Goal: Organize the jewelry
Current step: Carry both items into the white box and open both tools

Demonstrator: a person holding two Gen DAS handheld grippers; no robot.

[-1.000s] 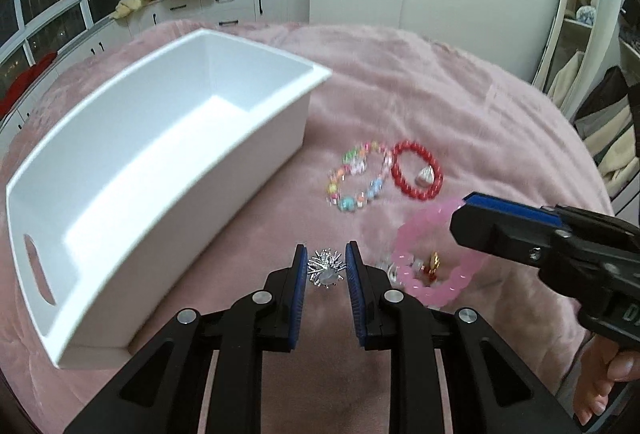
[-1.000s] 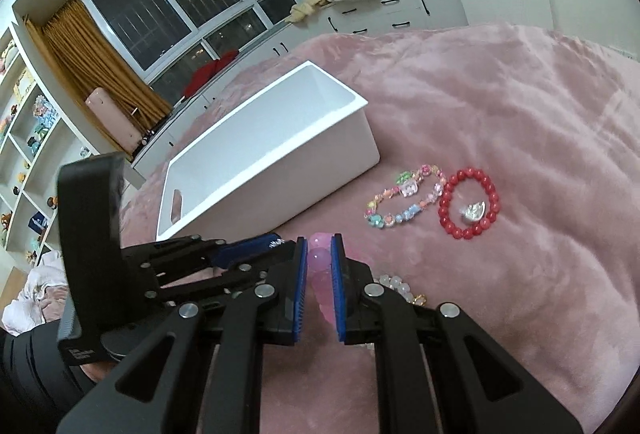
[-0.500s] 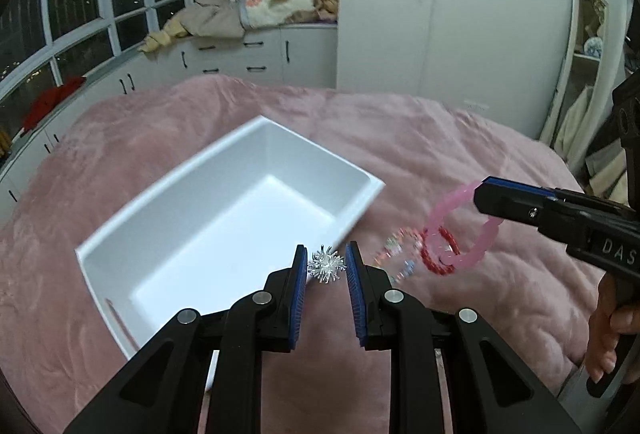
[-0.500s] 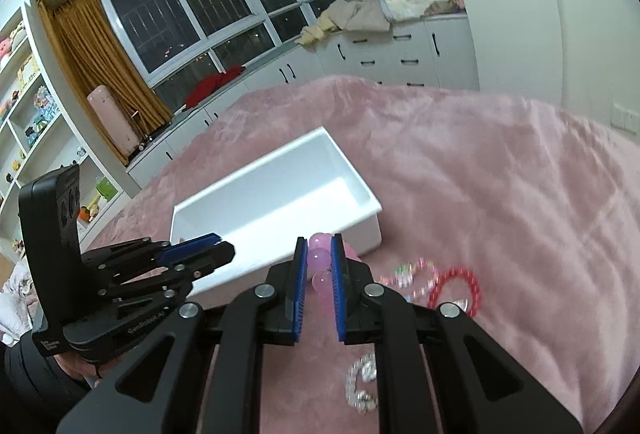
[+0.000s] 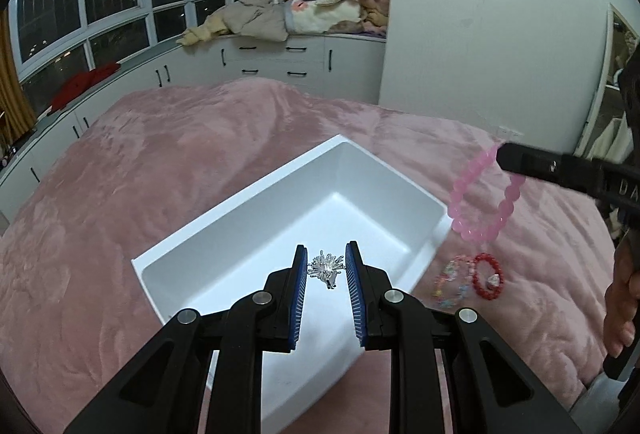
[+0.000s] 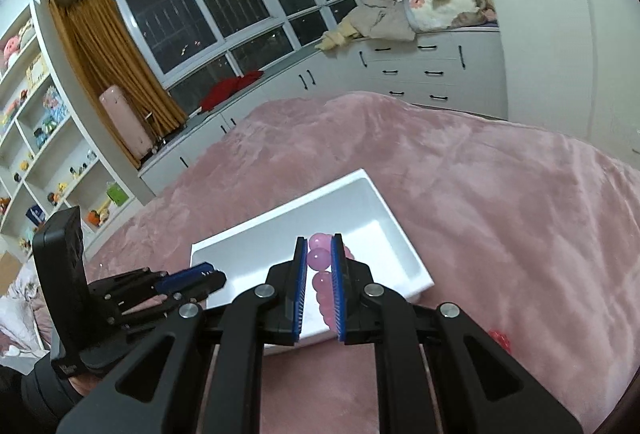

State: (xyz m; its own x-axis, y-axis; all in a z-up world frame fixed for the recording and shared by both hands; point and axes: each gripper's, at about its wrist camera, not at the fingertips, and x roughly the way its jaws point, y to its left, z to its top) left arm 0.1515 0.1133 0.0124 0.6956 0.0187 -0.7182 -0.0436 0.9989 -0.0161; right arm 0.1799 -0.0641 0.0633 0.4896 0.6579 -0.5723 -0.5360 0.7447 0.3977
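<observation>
My left gripper (image 5: pixel 327 268) is shut on a small spiky silver brooch (image 5: pixel 327 267) and hangs above the open white box (image 5: pixel 384 170) on the pink bedspread. My right gripper (image 6: pixel 319 260) is shut on a pink bead bracelet (image 6: pixel 319 257), also over the white box (image 6: pixel 404 230). In the left wrist view that pink bracelet (image 5: pixel 468 202) dangles from the right gripper's black finger beyond the box's right end. In the right wrist view the left gripper (image 6: pixel 212 276) shows at lower left. A red bead bracelet (image 5: pixel 487 276) and a pastel multicolour bracelet (image 5: pixel 454 280) lie on the blanket right of the box.
The pink bedspread (image 5: pixel 160 170) stretches all round the box. White drawers with piled clothes (image 5: pixel 300 14) run under dark windows behind the bed. A white wardrobe (image 5: pixel 480 14) stands at the right, shelves with toys (image 6: pixel 36 106) at the left. A hand (image 5: pixel 620 298) holds the right gripper.
Both grippers have risen off the blanket with their pieces and moved left over the white box. The red and pastel bracelets stayed where they lay.
</observation>
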